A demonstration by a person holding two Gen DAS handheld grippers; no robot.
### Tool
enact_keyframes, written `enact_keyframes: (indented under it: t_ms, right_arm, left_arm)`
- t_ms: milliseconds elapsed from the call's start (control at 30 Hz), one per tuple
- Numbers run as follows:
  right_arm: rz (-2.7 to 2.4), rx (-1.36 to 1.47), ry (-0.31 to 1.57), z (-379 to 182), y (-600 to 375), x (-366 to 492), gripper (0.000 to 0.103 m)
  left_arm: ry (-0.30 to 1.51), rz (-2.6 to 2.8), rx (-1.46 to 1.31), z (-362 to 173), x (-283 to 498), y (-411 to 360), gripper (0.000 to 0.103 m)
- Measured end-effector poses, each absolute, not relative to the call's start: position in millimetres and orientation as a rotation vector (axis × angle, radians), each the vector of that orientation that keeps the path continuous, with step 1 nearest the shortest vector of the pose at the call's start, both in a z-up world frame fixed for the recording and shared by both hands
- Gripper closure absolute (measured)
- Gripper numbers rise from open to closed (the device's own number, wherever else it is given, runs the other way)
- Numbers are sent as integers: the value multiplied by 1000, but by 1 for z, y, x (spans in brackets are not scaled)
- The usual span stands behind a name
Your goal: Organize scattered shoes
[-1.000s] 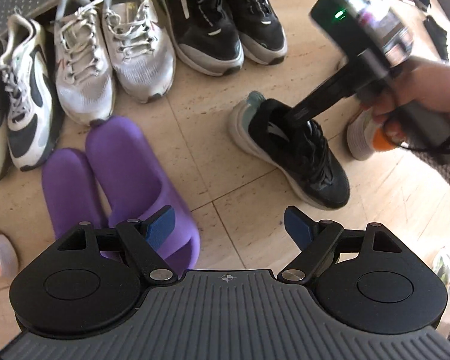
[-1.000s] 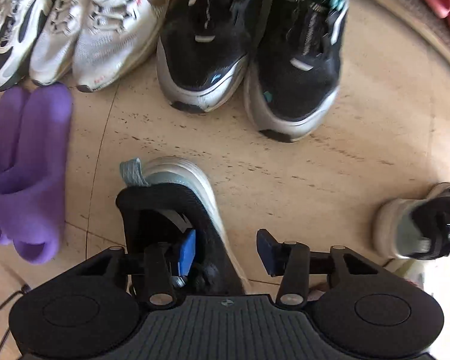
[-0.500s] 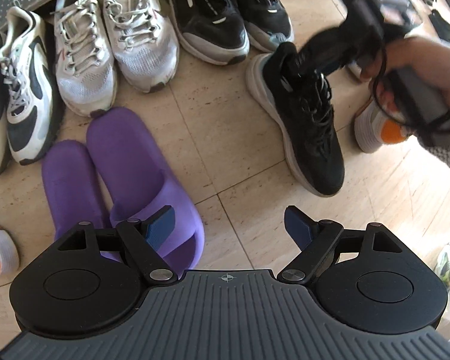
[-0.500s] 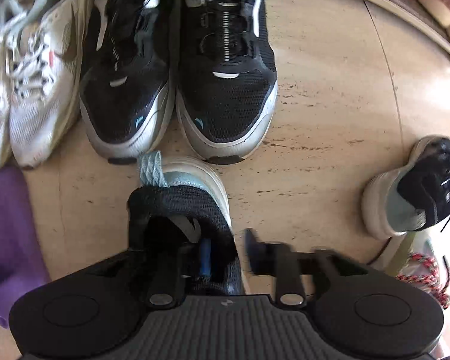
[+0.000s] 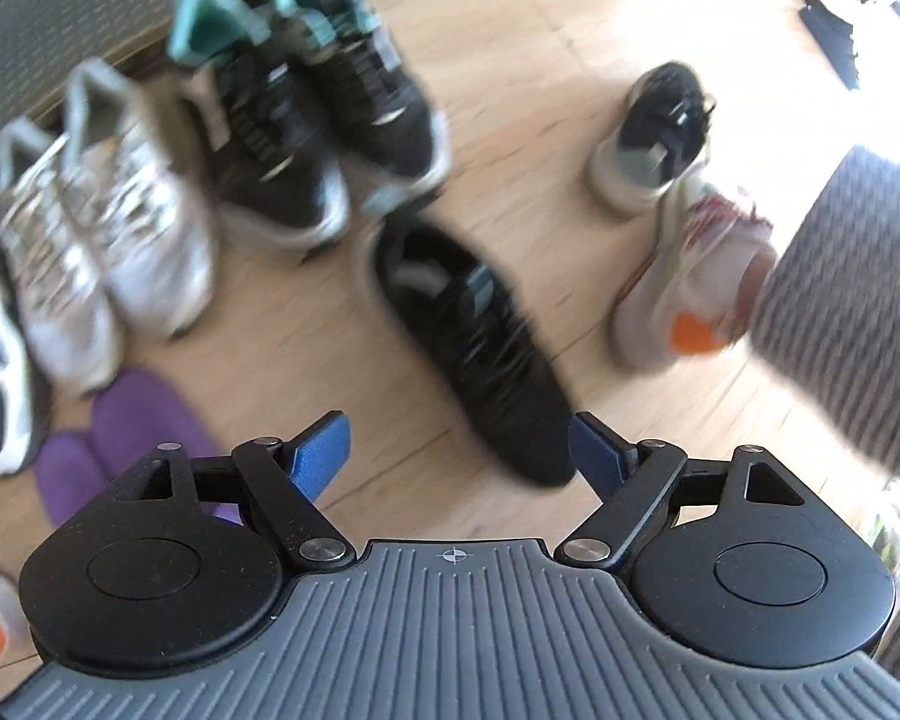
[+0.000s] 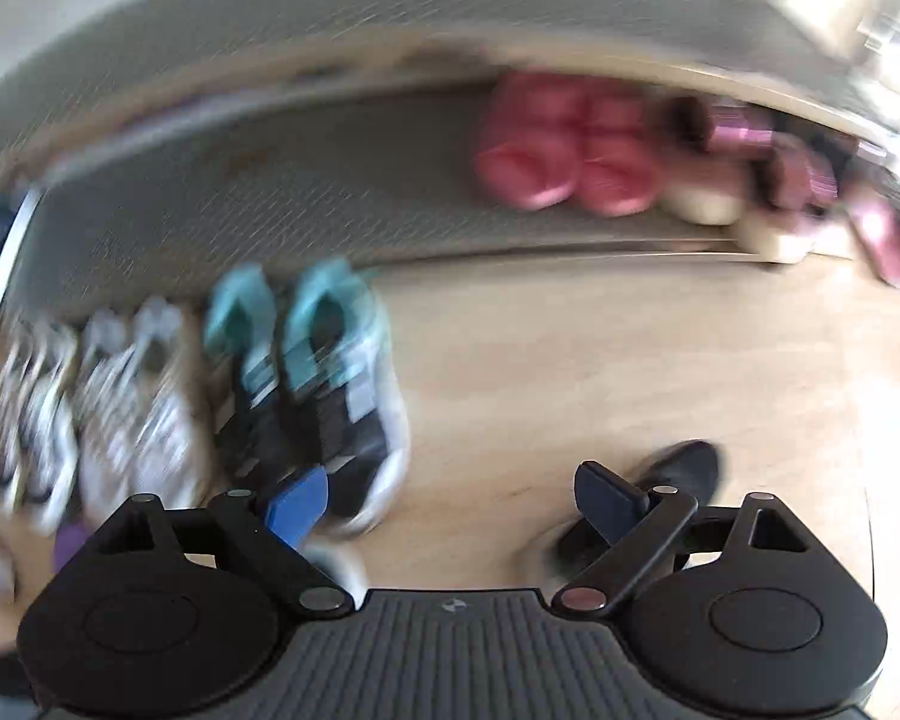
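Since the earlier frames, the black sneaker [image 5: 480, 354] has left the right gripper [image 6: 453, 501], whose jaws have just been opening and now stand spread with nothing between them. The sneaker lies on the beige tiled floor [image 5: 510, 78], its heel just in front of the black-and-teal pair [image 5: 312, 114]; both views are motion-blurred. The left gripper [image 5: 459, 450] hangs above the sneaker's toe, jaws spread wide, gripping nothing. The row against the grey ribbed mat [image 5: 60, 18] runs from the black-and-teal pair to the white pair [image 5: 102, 228]. The purple slides [image 5: 120, 438] lie nearer the camera. To the right, a grey-and-black shoe [image 5: 654, 138] and a white shoe with an orange patch [image 5: 684, 282] lie scattered. In the right wrist view, pink slippers [image 6: 561, 162] sit on the mat.
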State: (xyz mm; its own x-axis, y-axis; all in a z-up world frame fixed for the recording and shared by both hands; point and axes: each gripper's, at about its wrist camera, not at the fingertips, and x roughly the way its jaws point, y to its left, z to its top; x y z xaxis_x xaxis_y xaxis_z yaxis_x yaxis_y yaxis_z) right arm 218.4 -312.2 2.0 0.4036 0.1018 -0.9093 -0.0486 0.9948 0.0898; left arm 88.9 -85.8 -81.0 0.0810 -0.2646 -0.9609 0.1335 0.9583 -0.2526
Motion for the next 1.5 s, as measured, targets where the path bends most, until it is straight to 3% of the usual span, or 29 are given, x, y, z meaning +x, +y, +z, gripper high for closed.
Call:
enact_keyframes:
  t_ms: [33, 100, 233, 467, 600, 733, 767, 800, 867, 900, 1033, 1300, 1500]
  right_arm:
    - [58, 130, 1166, 1, -329, 224, 45]
    - [0, 230, 1161, 3, -358, 229, 44]
    - [-83, 292, 1101, 16, -392, 231, 31]
    - [-129, 501, 982, 35, -436, 220, 24]
    - [-85, 498, 966, 40, -441, 221, 19]
    - [-70, 423, 926, 53, -436, 216, 17]
    - [-65, 419, 918, 55, -435, 214, 17]
    - [-63, 411, 899, 59, -434, 212, 16]
    - [-60, 395, 861, 67, -431, 207, 14]
    - [-66, 388, 845, 69, -430, 205, 14]
    - [-112, 384, 817, 68, -431, 203, 14]
    - [-214, 525, 812, 62, -434, 205, 13]
    - [-136, 561, 847, 49, -381, 191, 13]
  left_arm:
    - [1461, -300, -118, -81, 97, -96, 19]
    - [1462, -305, -148, -83, 121, -124, 19]
    - [1464, -271, -229, -101, 170, -175, 21]
    - [1501, -116, -498, -159, 242, -233, 30]
    - [1527, -87, -449, -185, 256, -257, 39]
    - [1588, -37, -300, -218, 263, -282, 34]
    - [1600, -42, -271, -224, 264, -286, 37]
    - [1613, -60, -238, -227, 265, -289, 54]
    - [1631, -104, -154, -228, 269, -297, 74]
    - [1622, -122, -96, -222, 269, -301, 80]
    - [1543, -272, -12, -175, 273, -287, 81]
    - [1501, -548, 215, -29, 203, -163, 81]
    - [1574, -502, 358, -5, 123, -70, 79]
